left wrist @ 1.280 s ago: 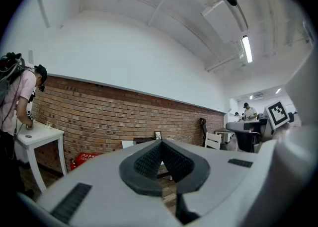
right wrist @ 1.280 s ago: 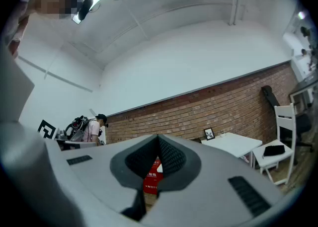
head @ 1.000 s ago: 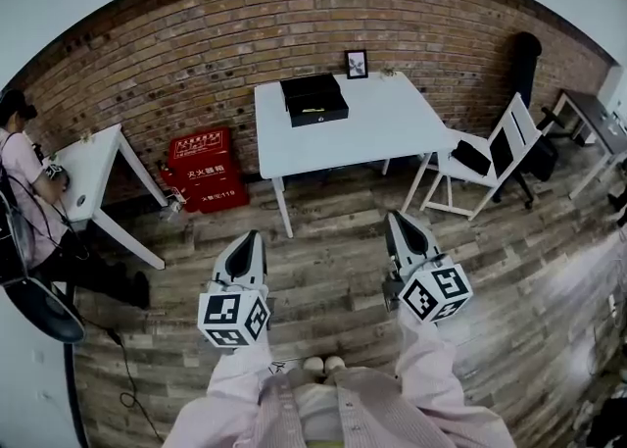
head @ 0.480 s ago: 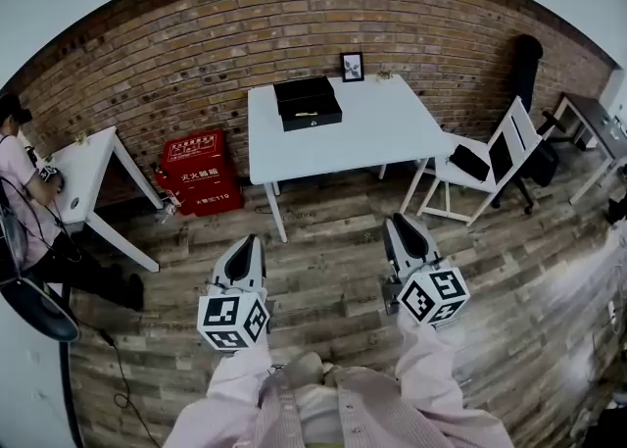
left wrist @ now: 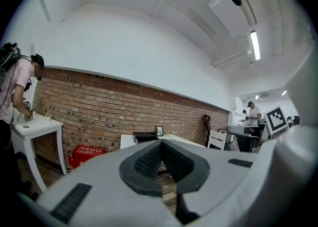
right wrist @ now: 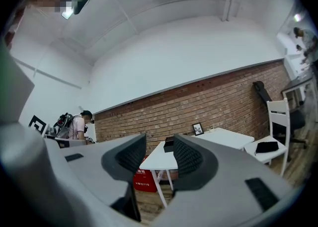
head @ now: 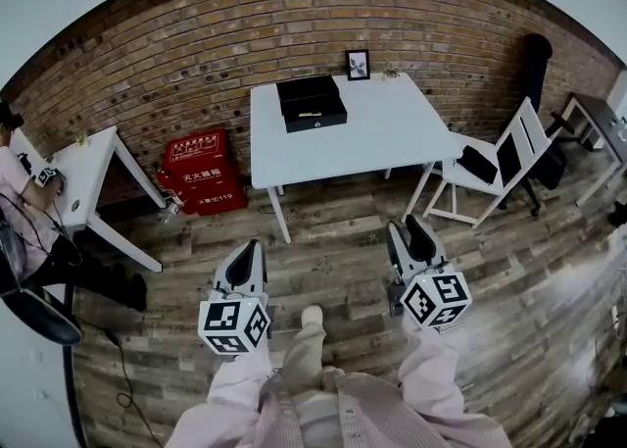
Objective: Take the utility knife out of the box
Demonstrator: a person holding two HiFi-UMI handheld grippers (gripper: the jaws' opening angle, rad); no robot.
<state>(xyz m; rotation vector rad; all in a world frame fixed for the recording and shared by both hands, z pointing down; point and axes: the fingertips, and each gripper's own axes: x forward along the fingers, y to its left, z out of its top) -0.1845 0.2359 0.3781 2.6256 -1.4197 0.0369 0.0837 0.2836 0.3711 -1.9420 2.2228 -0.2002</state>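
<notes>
An open black box (head: pixel 313 103) stands at the back of the white table (head: pixel 362 137), far ahead of both grippers. A small yellowish item (head: pixel 311 114) lies in its tray, too small to tell what it is. My left gripper (head: pixel 249 250) is held over the wooden floor, pointing level at the table, jaws shut and empty. My right gripper (head: pixel 410 230) is beside it, its jaws opening with nothing between them. The left gripper view has the box (left wrist: pixel 145 135) just above the left gripper (left wrist: pixel 160 145). In the right gripper view the box (right wrist: pixel 169 144) shows in the gap of the right gripper (right wrist: pixel 159 145).
A small framed picture (head: pixel 357 64) stands behind the box. Red boxes (head: pixel 204 174) sit against the brick wall left of the table. A white folding chair (head: pixel 495 167) stands to its right. A person (head: pixel 18 196) works at a side table (head: pixel 83 176) on the left.
The right gripper's jaws have spread apart. The person holding the grippers has stepped toward the table, one shoe swinging forward between the arms. The left jaws stay shut.
</notes>
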